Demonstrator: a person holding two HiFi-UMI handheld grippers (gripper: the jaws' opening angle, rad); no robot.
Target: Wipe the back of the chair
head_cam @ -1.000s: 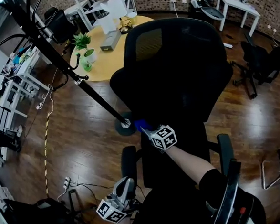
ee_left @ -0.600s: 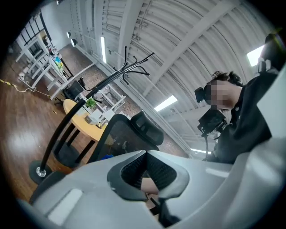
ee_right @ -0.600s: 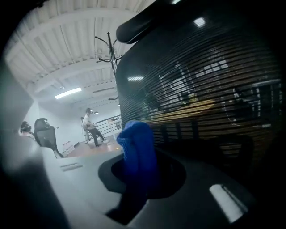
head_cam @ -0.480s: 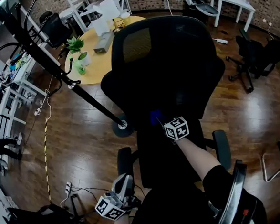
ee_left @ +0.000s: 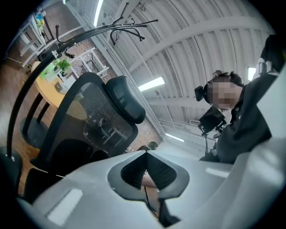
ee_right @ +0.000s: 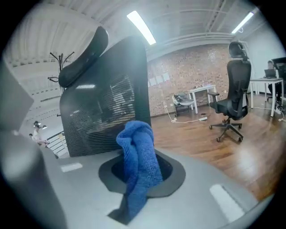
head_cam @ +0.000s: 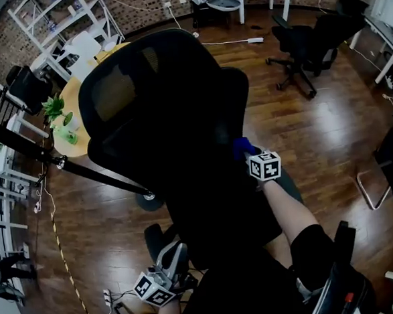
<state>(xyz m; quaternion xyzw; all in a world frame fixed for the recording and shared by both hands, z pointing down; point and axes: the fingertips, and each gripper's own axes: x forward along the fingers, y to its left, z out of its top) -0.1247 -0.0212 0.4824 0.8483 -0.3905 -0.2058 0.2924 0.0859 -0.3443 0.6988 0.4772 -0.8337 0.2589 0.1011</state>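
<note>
Nearest, low beside the person's body, the left claw (head_cam: 174, 250) hangs idle; its own view shows the jaws closed together with nothing between them. It is well apart from the work.

Ahead of it, the right claw (head_cam: 251, 155) is clamped on a bunched blue cloth (head_cam: 242, 146), whose loose tail droops below the jaws. The cloth sits at the right-hand edge of the black mesh chair back (head_cam: 174, 121), on its lower part. Whether it actually presses on the mesh cannot be told.

The step in hand looks like a wiping pass across the back. To do it well, the cloth's bulge should probably lead, not the claw's hard tips, since mesh gives under pressure. Long overlapping strokes from this edge toward the other, then upward to the headrest (ee_right: 85, 53), would likely cover it. The chair may swivel when pushed, so a light, even push seems wise.

Beyond the chair, a round yellow desk (head_cam: 82, 149) carries a small pale pot (head_cam: 71, 122) holding a green plant (head_cam: 57, 107). Farther off stands another office chair (head_cam: 302, 41) on the wooden floor
</note>
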